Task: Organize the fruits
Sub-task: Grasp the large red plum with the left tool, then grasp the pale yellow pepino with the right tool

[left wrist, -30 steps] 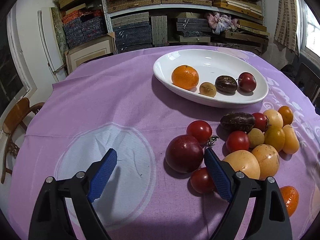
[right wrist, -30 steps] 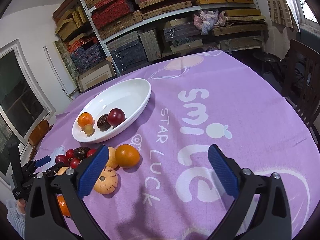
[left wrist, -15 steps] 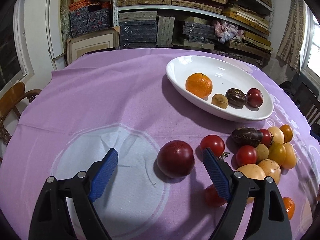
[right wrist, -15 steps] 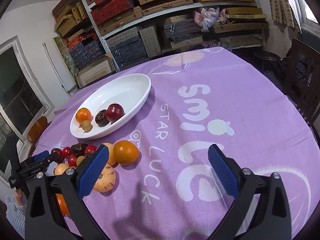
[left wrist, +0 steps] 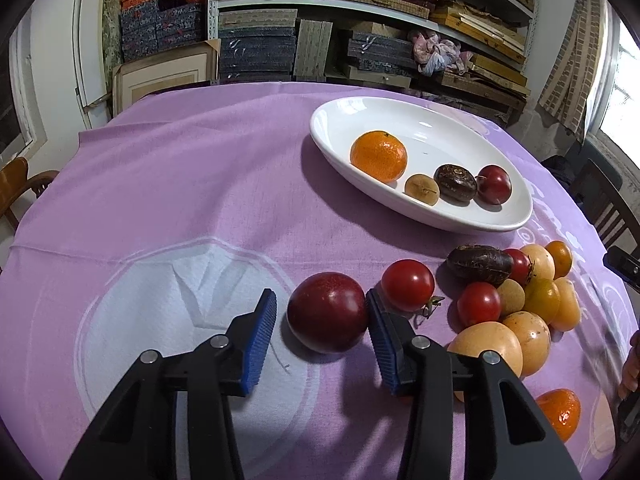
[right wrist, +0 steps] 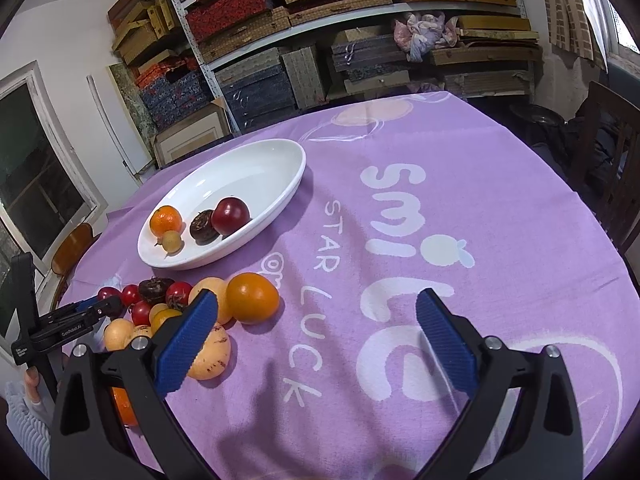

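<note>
Left gripper [left wrist: 322, 338] — its blue pads spread around a dark red plum [left wrist: 328, 312] on the purple cloth [left wrist: 192, 184]; the right-hand pad touches the fruit, the other stands just clear. A tomato [left wrist: 407, 285] lies just beside, with the remaining fruit heaped near the white dish [left wrist: 332, 120], which holds four pieces. Right gripper [right wrist: 316, 336] — spread wide above the cloth's lettering, holding nothing.

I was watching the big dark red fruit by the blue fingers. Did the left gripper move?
Yes. The left gripper shifted left, away from the fruit pile, so the big dark red fruit now sits between its fingers.
</note>
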Available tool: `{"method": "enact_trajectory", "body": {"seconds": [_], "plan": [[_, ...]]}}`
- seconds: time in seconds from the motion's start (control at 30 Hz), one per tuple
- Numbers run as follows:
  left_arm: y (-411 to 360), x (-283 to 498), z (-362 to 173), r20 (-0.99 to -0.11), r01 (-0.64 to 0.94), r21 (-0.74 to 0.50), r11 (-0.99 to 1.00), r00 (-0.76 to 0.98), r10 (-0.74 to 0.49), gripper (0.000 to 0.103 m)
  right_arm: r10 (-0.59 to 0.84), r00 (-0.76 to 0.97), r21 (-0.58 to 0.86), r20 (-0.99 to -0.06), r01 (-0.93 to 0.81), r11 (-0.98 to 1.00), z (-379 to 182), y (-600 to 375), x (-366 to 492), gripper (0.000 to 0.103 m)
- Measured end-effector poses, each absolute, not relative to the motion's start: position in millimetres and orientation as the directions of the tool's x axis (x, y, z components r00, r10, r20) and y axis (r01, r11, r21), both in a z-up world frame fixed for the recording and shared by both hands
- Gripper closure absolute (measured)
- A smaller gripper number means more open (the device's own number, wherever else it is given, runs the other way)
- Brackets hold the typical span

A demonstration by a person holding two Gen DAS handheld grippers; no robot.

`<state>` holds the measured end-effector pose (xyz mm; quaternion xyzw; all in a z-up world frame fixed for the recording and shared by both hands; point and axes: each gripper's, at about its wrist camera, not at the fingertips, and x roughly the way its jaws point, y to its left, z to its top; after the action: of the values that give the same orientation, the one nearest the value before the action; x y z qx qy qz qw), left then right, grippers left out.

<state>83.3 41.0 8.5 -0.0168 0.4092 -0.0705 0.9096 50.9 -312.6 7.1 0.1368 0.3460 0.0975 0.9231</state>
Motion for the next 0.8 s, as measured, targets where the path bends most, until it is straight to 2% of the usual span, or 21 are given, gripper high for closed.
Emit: {"method": "enact_trajectory", "body": {"seconds": [0.2, 0.33, 0.43, 0.53, 0.6, 0.8], "plan": [[43.7, 81.6, 9.7, -0.738, 0.088, -0.069, 0.994, 0.666, -0.11, 0.064, 0.349, 0.704, 0.25, -0.619, -0.244, 0.937, 8.6, -279.4, 43.4, 0.005], [51.9, 80.8, 9.7, -0.741, 0.051, -0.071, 0.996, 0.666, -0.086, 0.064, 0.356, 0.683, 0.087, -0.638, -0.395, 0.915, 7.7, -232.9, 26.8, 0.006], [52.0, 79.5, 9.4, -0.741, 0.05, -0.065, 0.997, 0.667, -0.082, 0.064, 0.326, 0.672, 0.001, -0.665, -0.435, 0.9, 1.0, -208.3, 22.0, 0.006], [51.1, 78.7, 9.7, -0.741, 0.054, -0.062, 0.997, 0.667, -0.082, 0.064, 0.345, 0.649, 0.038, -0.678, -0.438, 0.898, -1.7, -204.7, 26.1, 0.018], [51.3, 78.8, 9.8, -0.741, 0.053, -0.064, 0.996, 0.666, -0.084, 0.064, 0.361, 0.615, 0.079, -0.702, -0.436, 0.896, -6.7, -204.8, 34.0, 0.033], [51.3, 78.7, 9.8, -0.741, 0.055, -0.065, 0.996, 0.666, -0.085, 0.064, 0.386, 0.573, 0.145, -0.723, -0.42, 0.896, -11.2, -206.4, 50.1, 0.039]]}}
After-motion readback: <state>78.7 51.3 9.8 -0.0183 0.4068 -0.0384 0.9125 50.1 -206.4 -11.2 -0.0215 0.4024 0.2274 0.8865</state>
